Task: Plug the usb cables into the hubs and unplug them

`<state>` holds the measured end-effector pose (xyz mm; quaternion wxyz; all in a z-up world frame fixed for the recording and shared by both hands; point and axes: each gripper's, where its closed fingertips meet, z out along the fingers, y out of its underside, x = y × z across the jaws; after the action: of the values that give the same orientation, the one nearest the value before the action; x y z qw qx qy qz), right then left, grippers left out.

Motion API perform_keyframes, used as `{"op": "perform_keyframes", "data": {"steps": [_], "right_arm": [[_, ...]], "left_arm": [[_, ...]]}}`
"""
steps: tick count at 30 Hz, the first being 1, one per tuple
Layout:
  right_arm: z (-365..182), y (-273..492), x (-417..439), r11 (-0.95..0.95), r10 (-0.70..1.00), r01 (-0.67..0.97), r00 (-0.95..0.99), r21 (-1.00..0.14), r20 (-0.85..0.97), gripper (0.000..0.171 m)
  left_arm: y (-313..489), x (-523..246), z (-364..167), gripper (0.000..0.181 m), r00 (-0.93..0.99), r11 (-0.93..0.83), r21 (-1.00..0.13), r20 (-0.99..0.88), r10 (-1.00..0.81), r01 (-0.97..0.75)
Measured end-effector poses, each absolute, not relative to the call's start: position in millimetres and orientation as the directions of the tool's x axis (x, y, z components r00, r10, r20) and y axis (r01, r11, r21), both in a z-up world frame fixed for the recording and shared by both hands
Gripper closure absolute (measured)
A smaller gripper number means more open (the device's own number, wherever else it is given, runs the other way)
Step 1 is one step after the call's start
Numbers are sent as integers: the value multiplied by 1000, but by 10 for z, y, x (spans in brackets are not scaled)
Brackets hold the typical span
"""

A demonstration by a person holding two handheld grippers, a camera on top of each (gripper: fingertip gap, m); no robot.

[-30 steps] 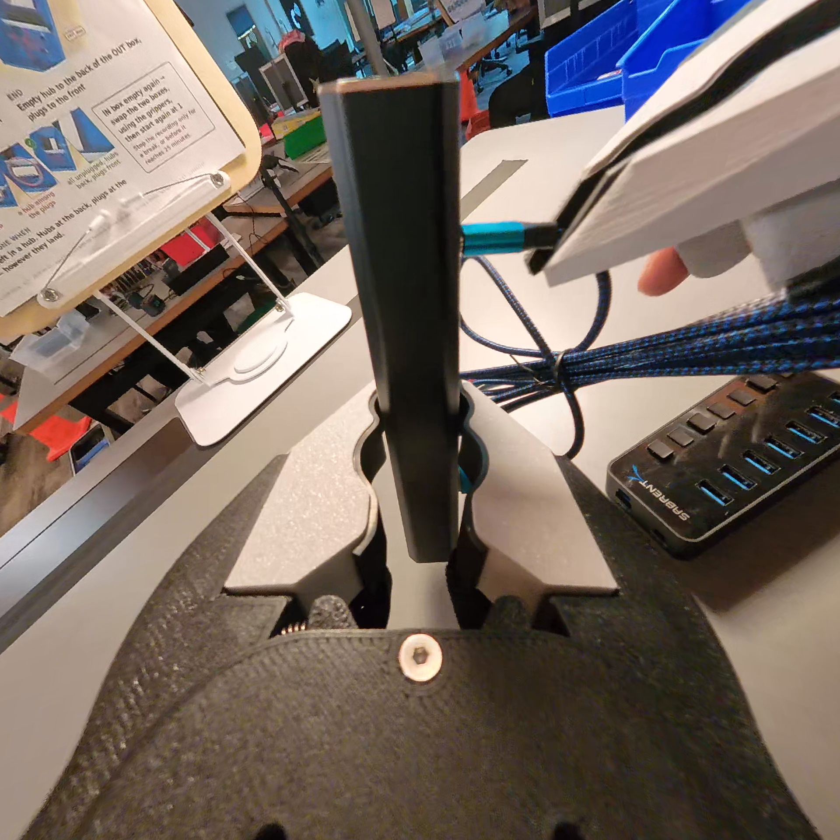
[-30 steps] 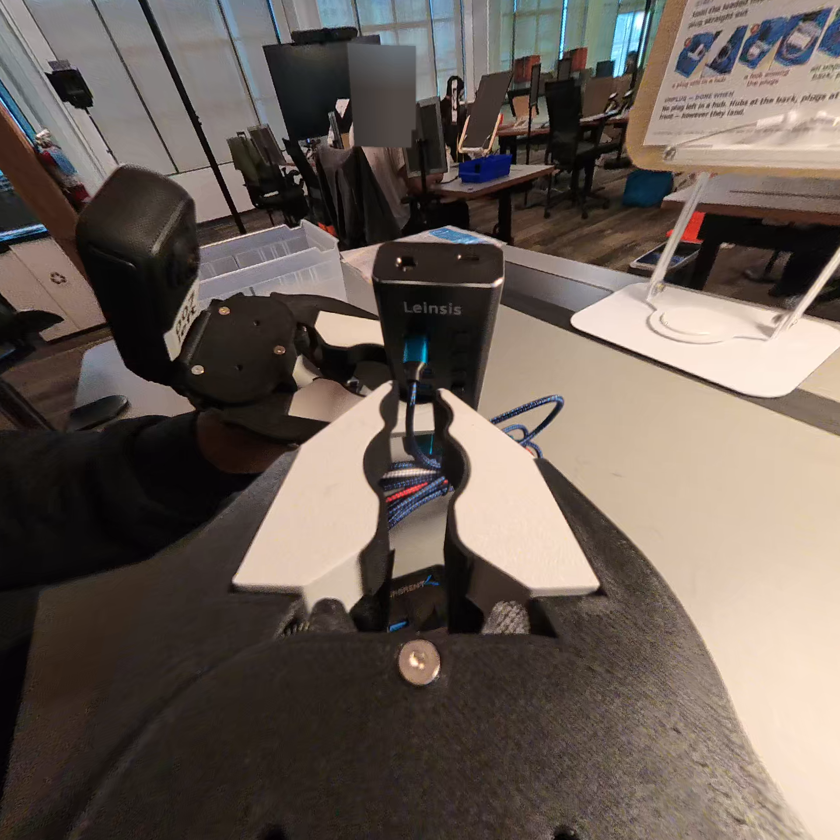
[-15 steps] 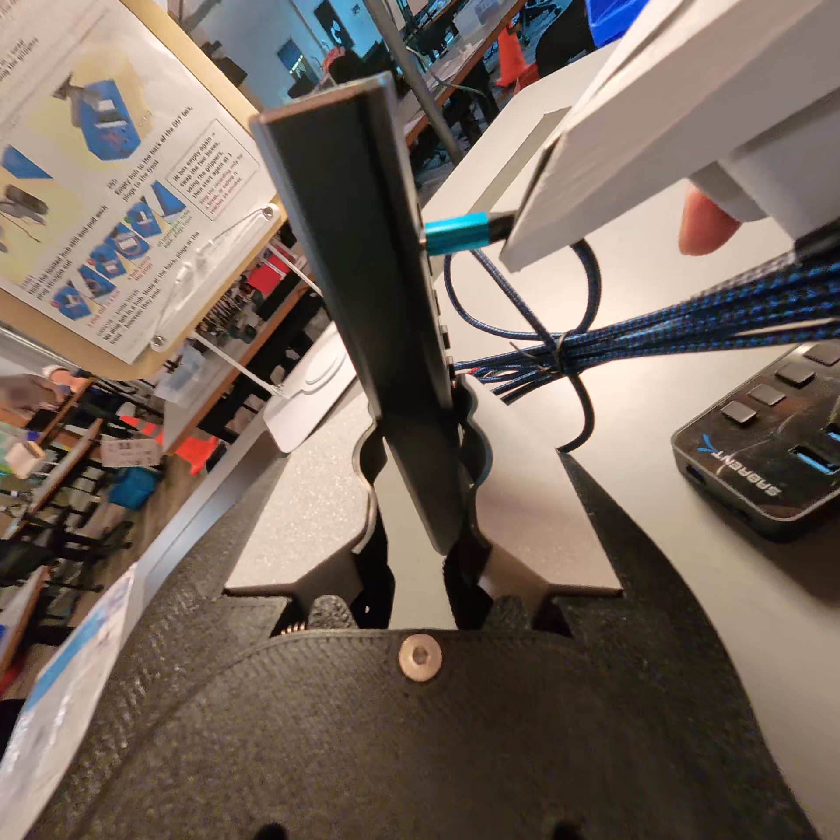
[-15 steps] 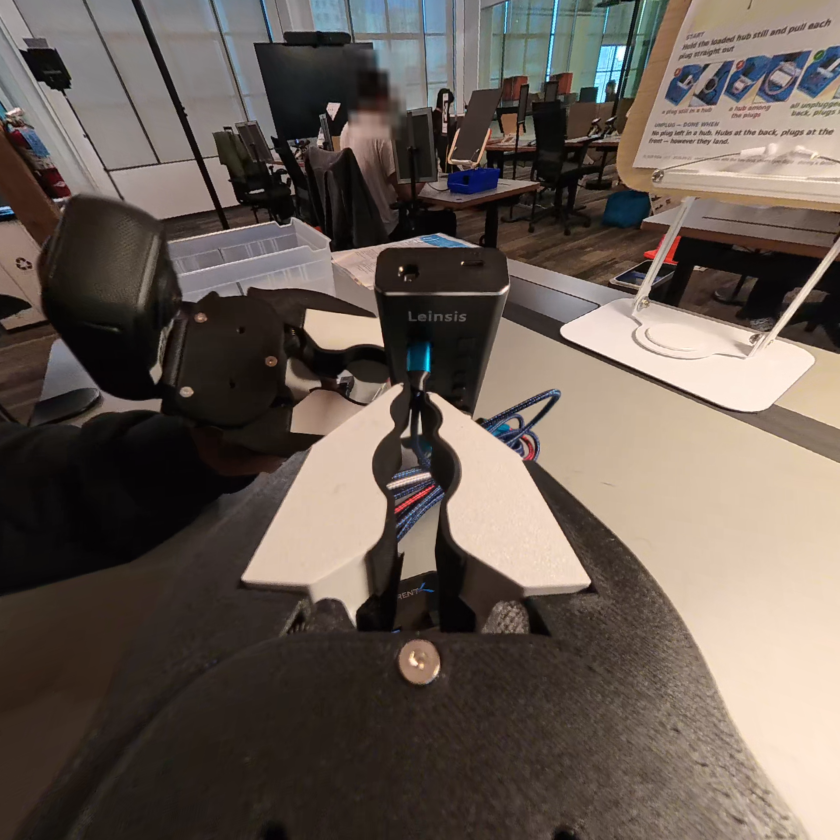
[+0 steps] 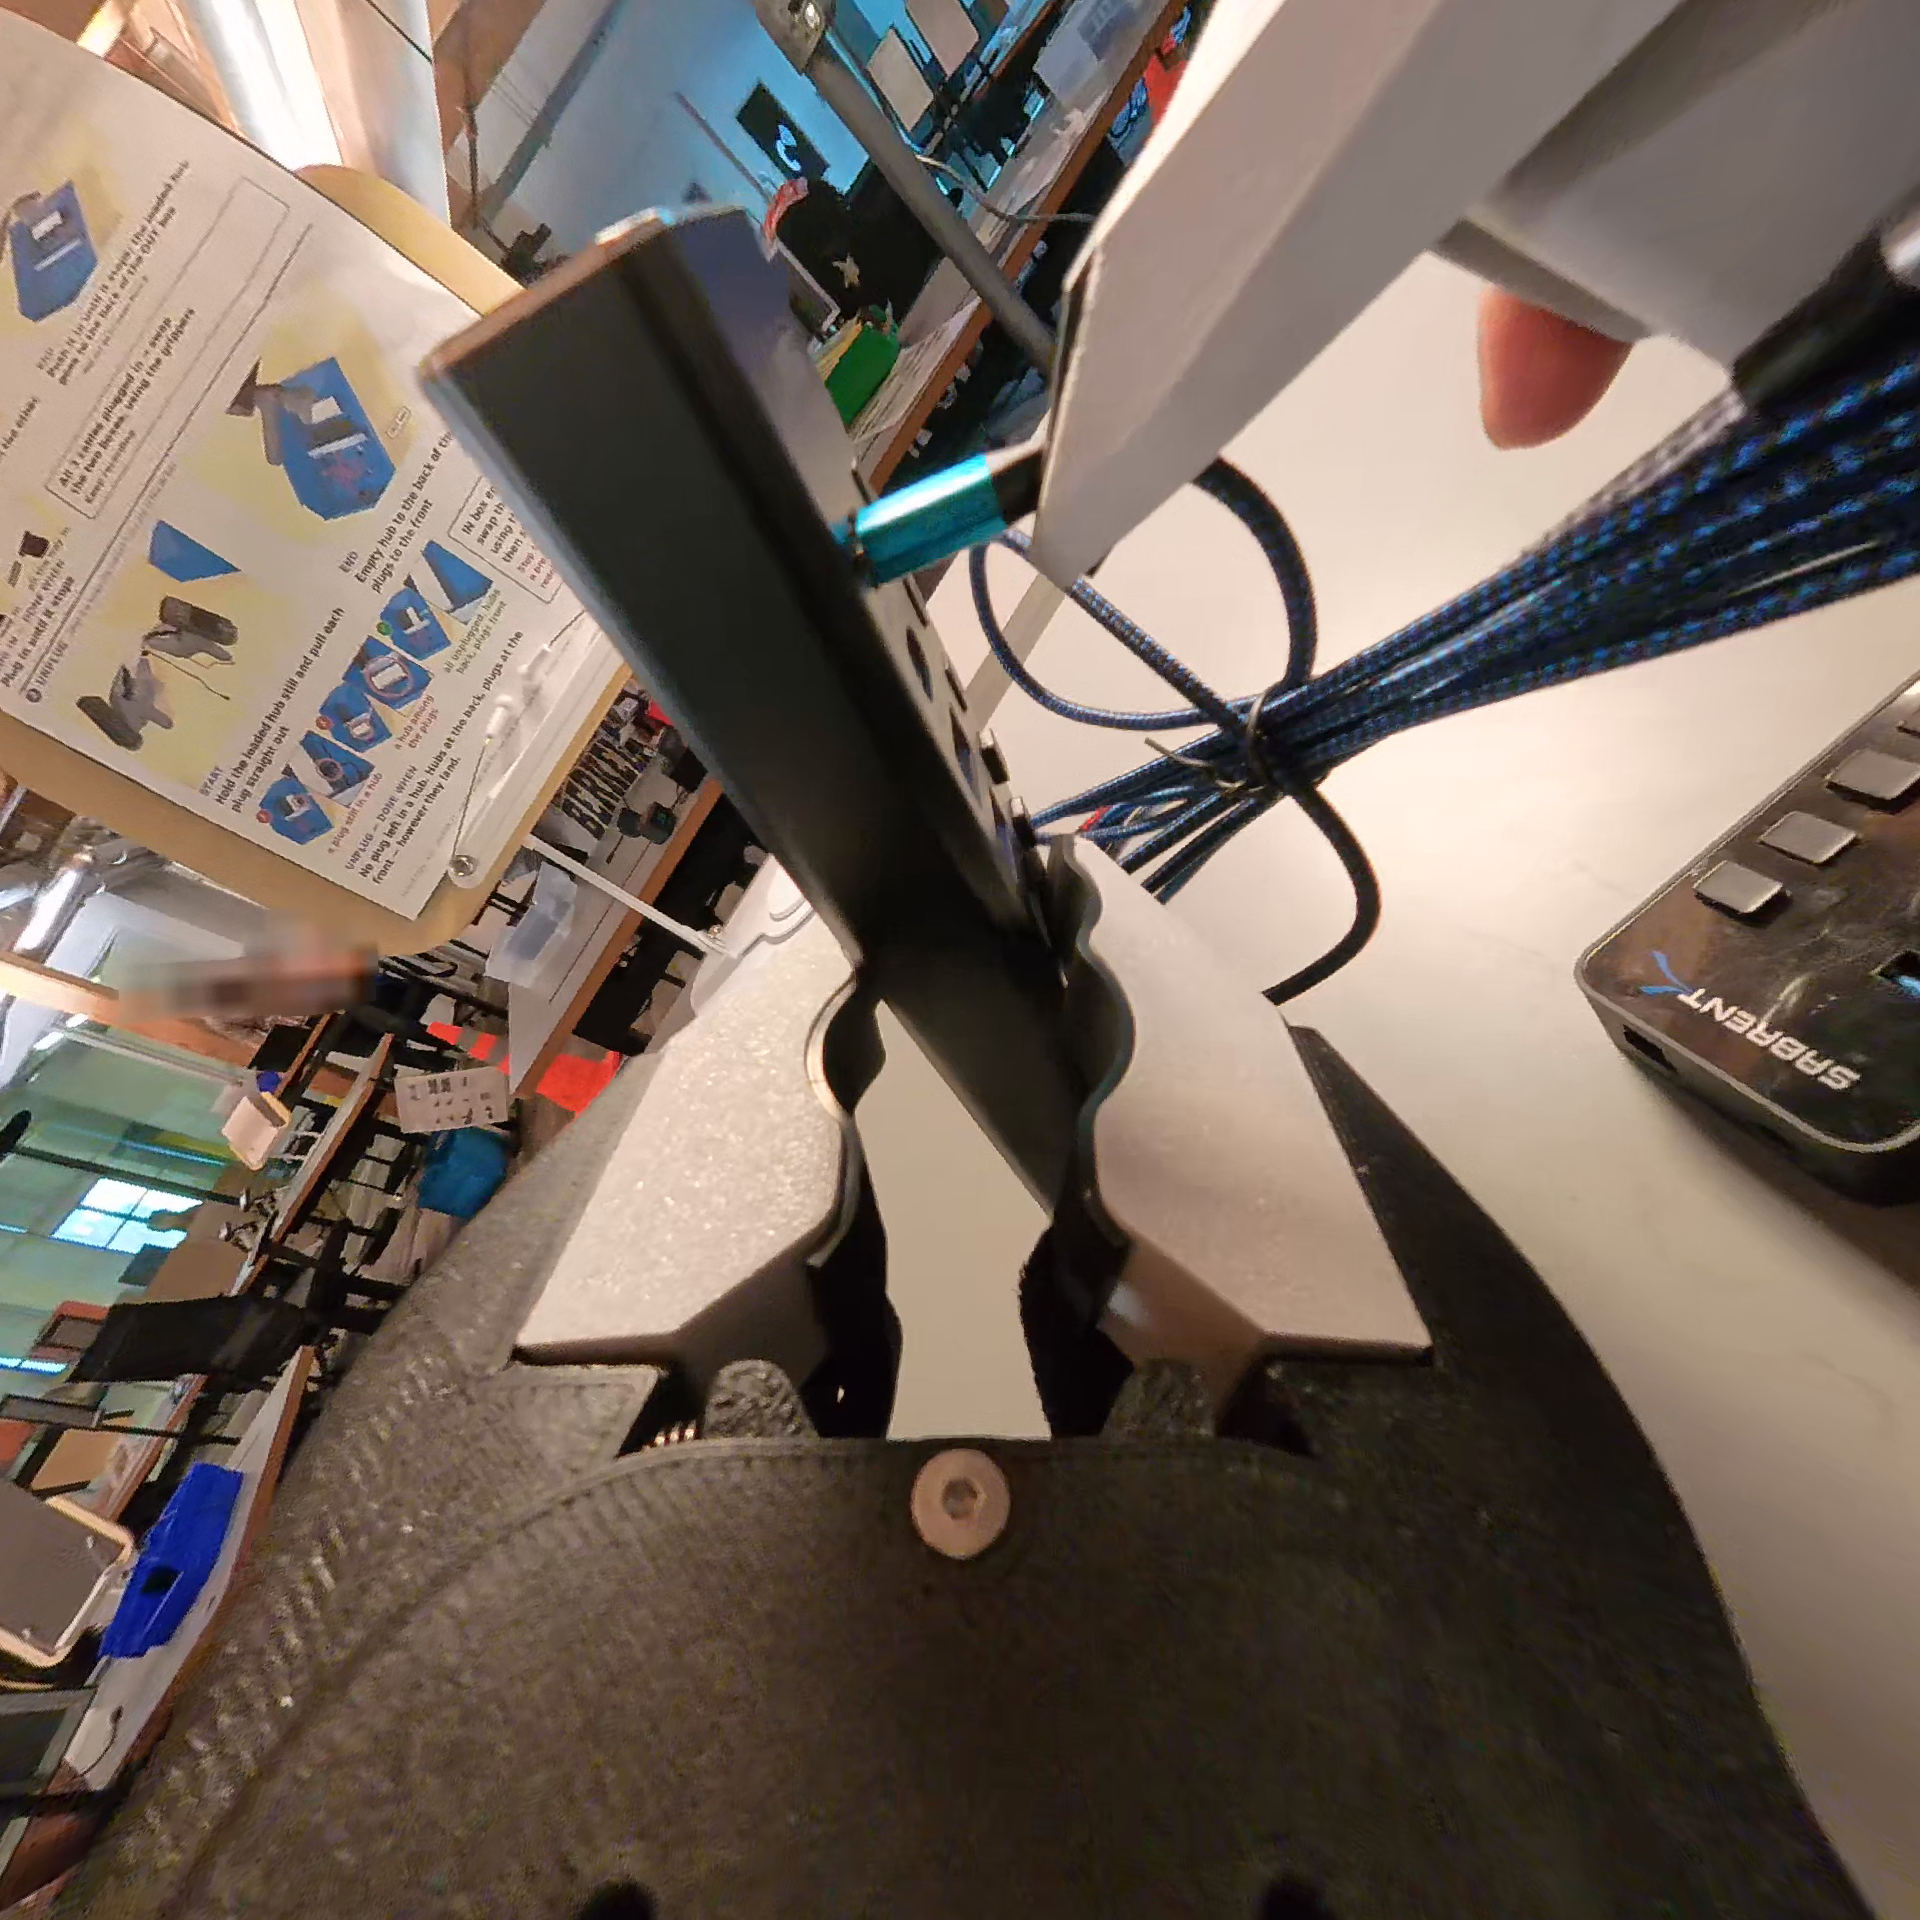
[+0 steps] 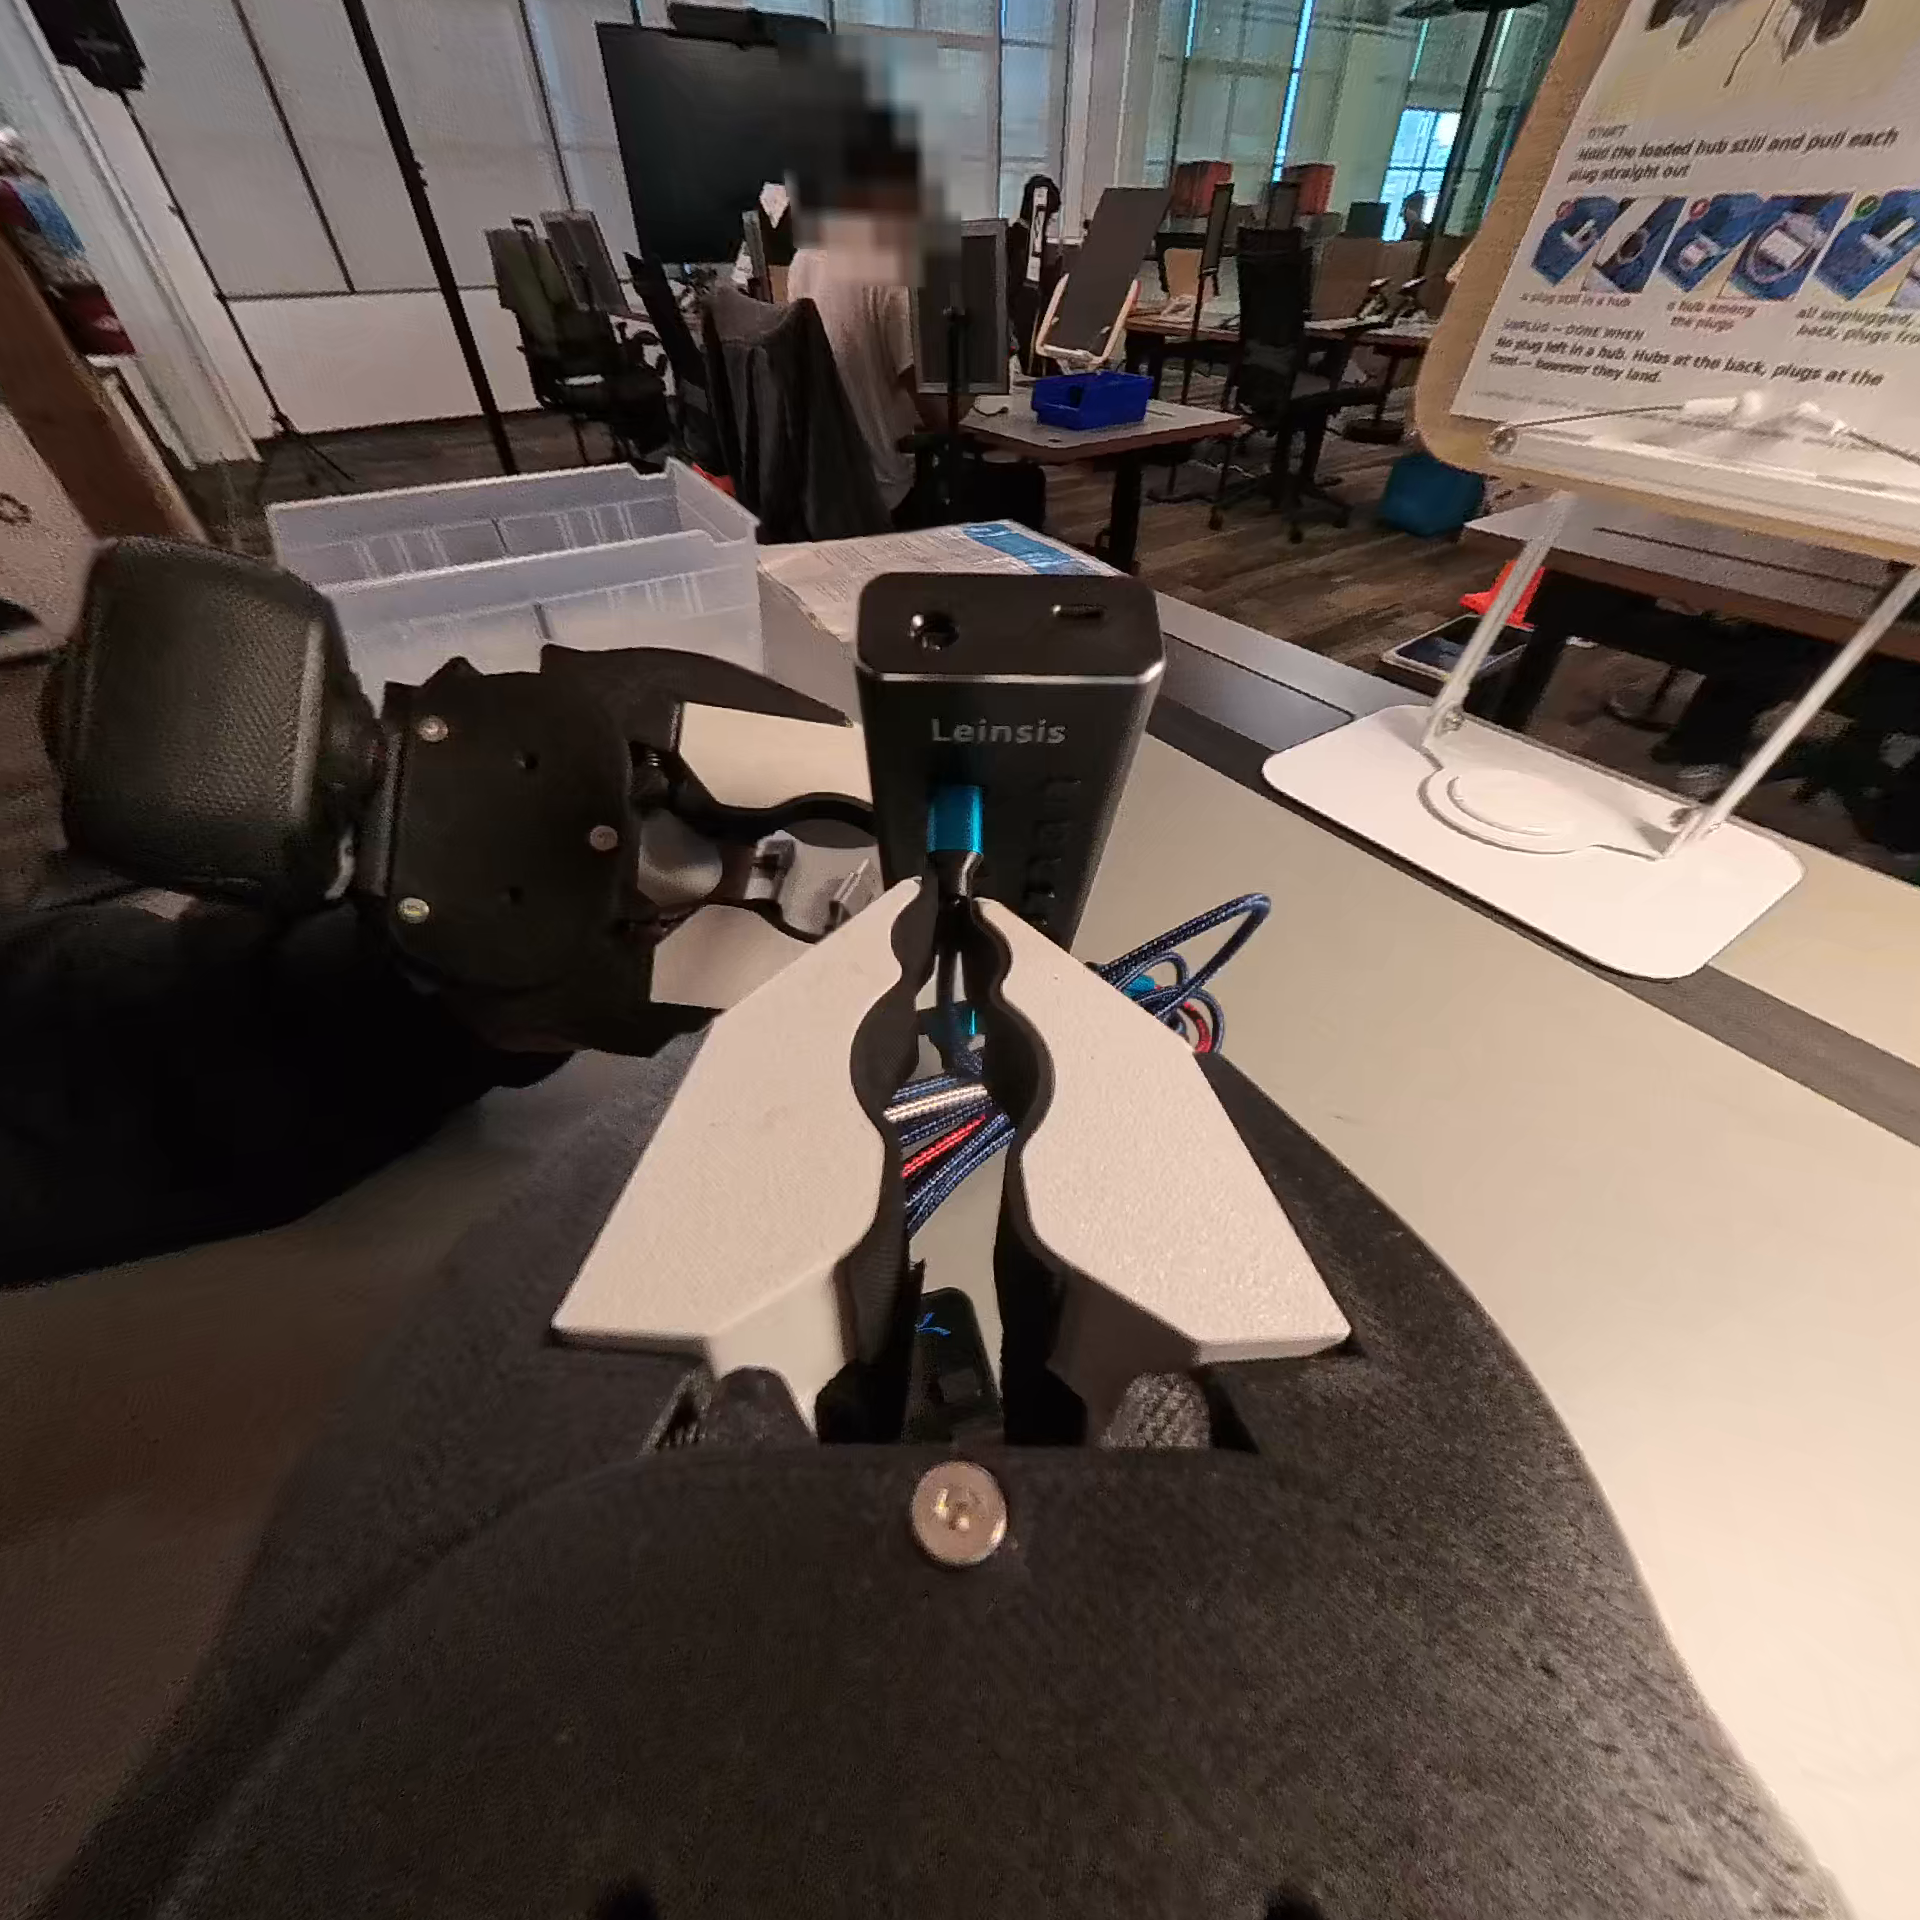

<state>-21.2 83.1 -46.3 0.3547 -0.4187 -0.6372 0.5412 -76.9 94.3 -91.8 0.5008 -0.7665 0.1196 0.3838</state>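
My left gripper (image 5: 956, 935) is shut on the lower end of a dark slim USB hub (image 5: 727, 582), which leans left in this view. A blue USB plug (image 5: 935, 525) sits against the hub's port face. My right gripper (image 6: 945, 904), with white fingers, is shut on the plug's black neck just behind the blue shell (image 6: 956, 821). The hub (image 6: 1003, 727) stands upright ahead of it, with the left gripper (image 6: 727, 831) holding it from the left. A tied bundle of blue braided cables (image 5: 1558, 644) hangs to the right.
A second black hub (image 5: 1787, 987) lies flat on the grey table at the right. An instruction board (image 6: 1683, 260) stands on a white base (image 6: 1538, 831) at the back right. A clear plastic bin (image 6: 520, 561) sits at the back left. Loose cables (image 6: 1174, 966) lie behind the hub. The grippers' ends are close to 7 cm from one another.
The left wrist view has rolled, so the hub now leans further left. The plug has stayed against the hub. Both grippers keep their hold.
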Motion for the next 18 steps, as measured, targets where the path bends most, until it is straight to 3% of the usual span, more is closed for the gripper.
{"op": "perform_keyframes", "data": {"steps": [18], "right_arm": [[-436, 832, -270, 33, 927, 157, -374, -987, -28, 170]], "left_arm": [[928, -813, -879, 146, 623, -500, -644, -745, 237, -579]]}}
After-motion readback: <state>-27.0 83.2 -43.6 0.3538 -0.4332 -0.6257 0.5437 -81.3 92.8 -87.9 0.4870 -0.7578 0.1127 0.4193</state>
